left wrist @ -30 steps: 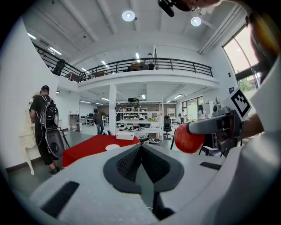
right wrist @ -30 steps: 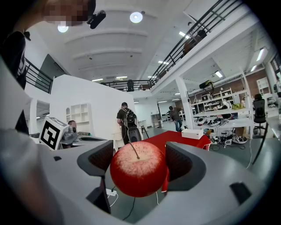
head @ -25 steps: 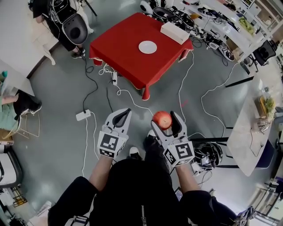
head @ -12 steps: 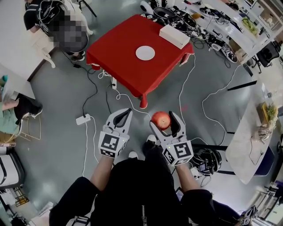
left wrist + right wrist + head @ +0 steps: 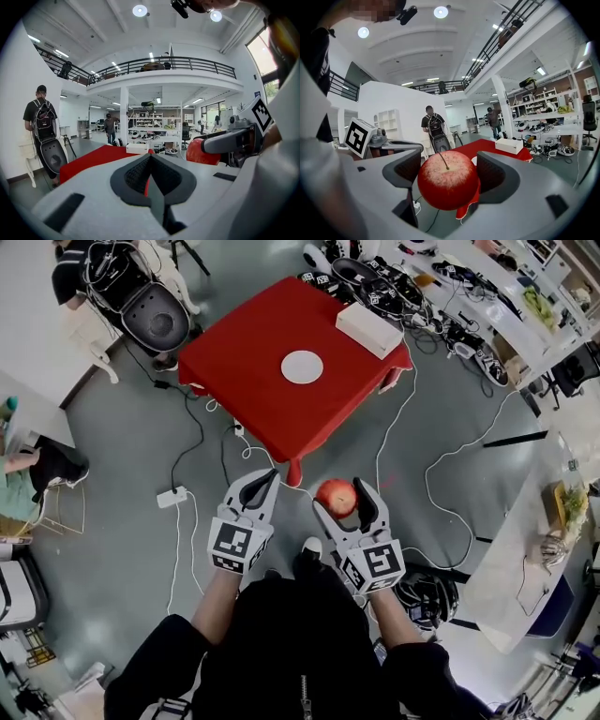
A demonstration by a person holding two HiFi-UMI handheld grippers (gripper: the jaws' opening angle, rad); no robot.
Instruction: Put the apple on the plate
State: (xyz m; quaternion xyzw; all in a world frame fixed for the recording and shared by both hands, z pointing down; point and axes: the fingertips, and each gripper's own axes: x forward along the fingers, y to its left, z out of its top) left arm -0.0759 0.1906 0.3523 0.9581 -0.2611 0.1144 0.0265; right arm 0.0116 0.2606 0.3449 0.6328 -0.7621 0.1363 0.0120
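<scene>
A red apple point(image 5: 337, 496) with a thin stem sits between the jaws of my right gripper point(image 5: 341, 500), which is shut on it; in the right gripper view the apple point(image 5: 447, 185) fills the gap between the dark pads. My left gripper point(image 5: 259, 486) is held beside it, shut, with nothing in it. A white round plate point(image 5: 302, 367) lies in the middle of a low table with a red cloth point(image 5: 244, 371), some way ahead of both grippers. From the left gripper view the apple point(image 5: 202, 153) shows at the right, and the left gripper point(image 5: 149, 180) has its pads together.
A white box point(image 5: 368, 329) lies on the table's far right corner. Cables and a power strip point(image 5: 172, 497) trail over the grey floor around the table. A person with a backpack point(image 5: 141, 287) stands at the far left. Benches with gear line the right side.
The red table and plate have drawn a little nearer and lower in the head view as I walk toward them. Both grippers keep their hold and spacing.
</scene>
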